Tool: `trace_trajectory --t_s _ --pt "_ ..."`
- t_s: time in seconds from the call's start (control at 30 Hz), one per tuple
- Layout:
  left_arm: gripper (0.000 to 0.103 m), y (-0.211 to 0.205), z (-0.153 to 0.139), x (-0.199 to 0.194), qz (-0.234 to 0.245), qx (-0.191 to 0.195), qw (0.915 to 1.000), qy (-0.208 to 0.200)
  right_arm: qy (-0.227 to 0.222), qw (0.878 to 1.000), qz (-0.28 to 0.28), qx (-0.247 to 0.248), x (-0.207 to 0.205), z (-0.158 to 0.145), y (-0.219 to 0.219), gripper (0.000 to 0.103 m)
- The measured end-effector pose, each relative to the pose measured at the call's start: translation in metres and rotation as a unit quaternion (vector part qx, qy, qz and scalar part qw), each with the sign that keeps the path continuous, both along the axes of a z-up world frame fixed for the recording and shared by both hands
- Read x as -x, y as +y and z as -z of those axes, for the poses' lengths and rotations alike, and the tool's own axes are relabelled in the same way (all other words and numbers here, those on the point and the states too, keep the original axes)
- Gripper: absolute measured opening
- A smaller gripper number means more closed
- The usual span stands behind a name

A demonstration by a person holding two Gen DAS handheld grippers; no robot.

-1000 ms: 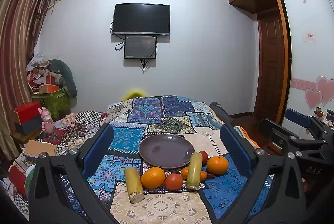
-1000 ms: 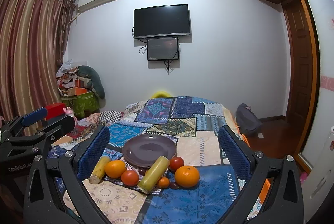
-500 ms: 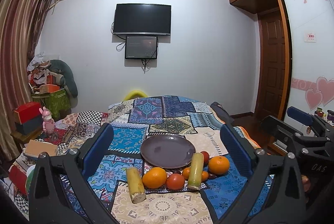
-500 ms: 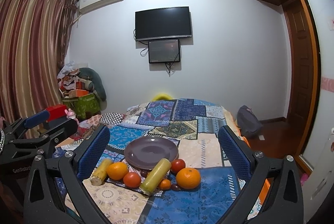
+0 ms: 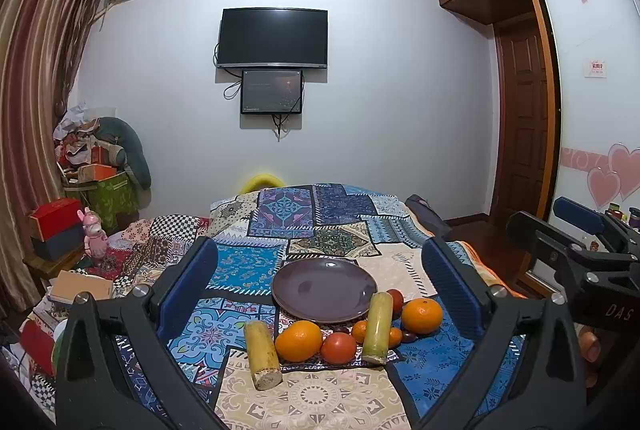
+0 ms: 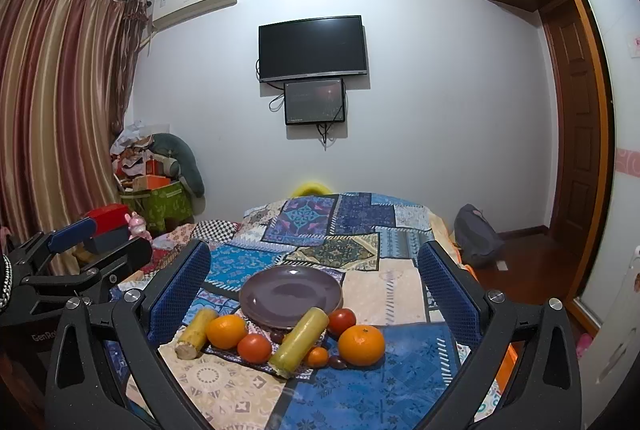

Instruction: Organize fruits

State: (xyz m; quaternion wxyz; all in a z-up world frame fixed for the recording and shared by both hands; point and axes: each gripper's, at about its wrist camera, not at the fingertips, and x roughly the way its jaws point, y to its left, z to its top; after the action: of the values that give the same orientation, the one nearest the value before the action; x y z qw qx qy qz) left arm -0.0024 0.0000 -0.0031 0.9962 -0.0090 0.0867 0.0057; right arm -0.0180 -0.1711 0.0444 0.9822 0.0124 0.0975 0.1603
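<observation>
Hovering my left gripper (image 5: pixel 320 282) and right gripper (image 6: pixel 314 280), both spread wide and holding nothing, over fruit beside the plate (image 5: pixel 324 288).

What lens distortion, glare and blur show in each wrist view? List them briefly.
Left wrist view: strong fisheye bowing of the curtain and wardrobe, dark corner vignette, soft sheen on the plate, fruit sharp. Right wrist view: same bowing of the curtain, faint glare on the plate, no motion blur.

Plate (image 5: pixel 324 288) on the bedspread (image 5: pixel 280 262), empty; fruit in a row just in front of it; two cane pieces (image 5: pixel 262 356) among the oranges (image 5: pixel 298 340); television (image 5: pixel 274 37) on the wall behind.
</observation>
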Motion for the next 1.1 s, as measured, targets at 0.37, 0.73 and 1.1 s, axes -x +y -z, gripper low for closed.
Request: trace_trajectory --t_s 0.37,0.73,1.1 --pt "0.103 -0.002 0.001 0.0 -0.001 0.0 1.0 -0.001 -0.002 1.0 -0.002 0.0 0.0 0.0 0.0 0.103" --pt "0.103 0.0 0.0 0.001 0.0 0.002 1.0 -0.001 0.0 1.0 -0.003 -0.001 -0.001 0.001 0.001 0.103" --pt "0.1 -0.003 0.004 -0.004 -0.002 -0.01 0.9999 0.002 0.017 1.0 -0.012 0.006 -0.011 0.01 0.005 0.102"
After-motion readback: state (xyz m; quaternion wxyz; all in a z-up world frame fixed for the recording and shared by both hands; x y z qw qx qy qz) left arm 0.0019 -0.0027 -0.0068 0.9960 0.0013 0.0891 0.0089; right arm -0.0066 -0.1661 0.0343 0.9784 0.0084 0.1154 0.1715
